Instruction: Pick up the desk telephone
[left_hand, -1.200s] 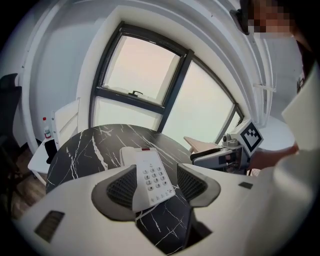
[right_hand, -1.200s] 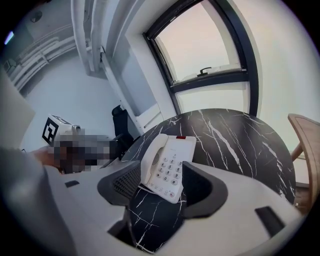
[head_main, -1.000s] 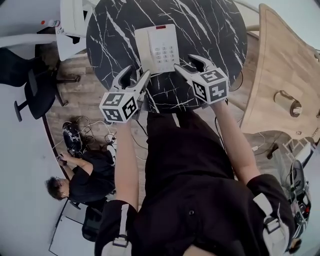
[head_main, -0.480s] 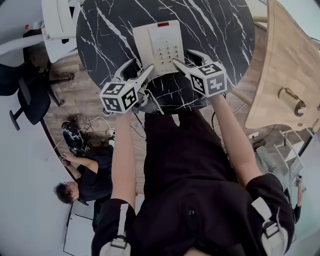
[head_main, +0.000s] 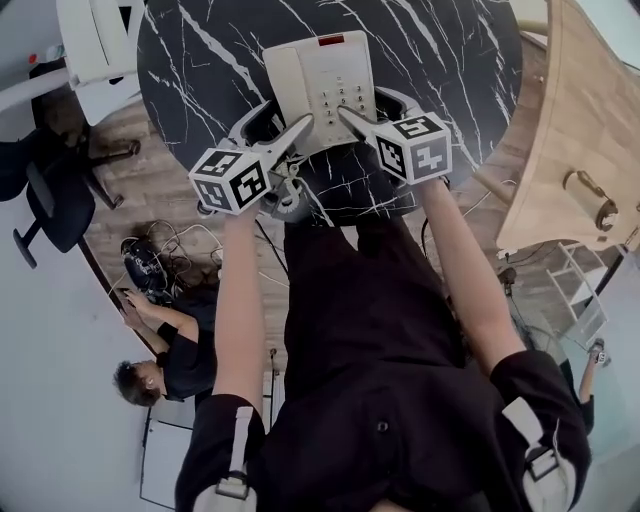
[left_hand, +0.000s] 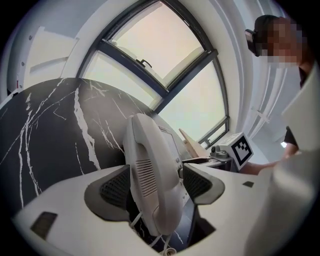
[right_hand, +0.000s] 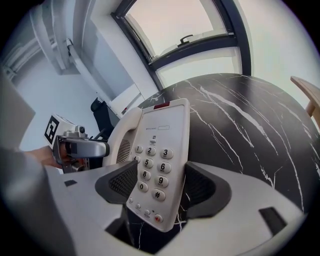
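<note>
- One telephone (head_main: 320, 88), white, lies flat on the round black marbled table (head_main: 200, 60), nearer its near edge than its far edge. The handset is in its cradle on the left side and the keypad is on the right.
- Left gripper (head_main: 280, 118): at the phone's near left corner. Its jaws have just been opening and now stand spread. In the left gripper view the gripper (left_hand: 157, 182) has the handset (left_hand: 150, 165) between its pads, and no firm pinch is visible.
- Right gripper (head_main: 368, 102): at the phone's near right corner. Its jaws have just been opening and are likewise wide apart. In the right gripper view the gripper (right_hand: 160, 185) has the keypad end of the phone (right_hand: 160, 150) between its pads, close to both, and it is not seen clamped.
- Cord (left_hand: 164, 246): white, trails from the handset's near end over the table's near edge.
- Wooden tabletop (head_main: 560, 120): stands beside the table's right edge.
- Office chair (head_main: 50, 190): dark, on the floor off the table's left edge.
- Seated person (head_main: 165, 355): on the floor, lower left, beside a tangle of cables (head_main: 150, 262).
</note>
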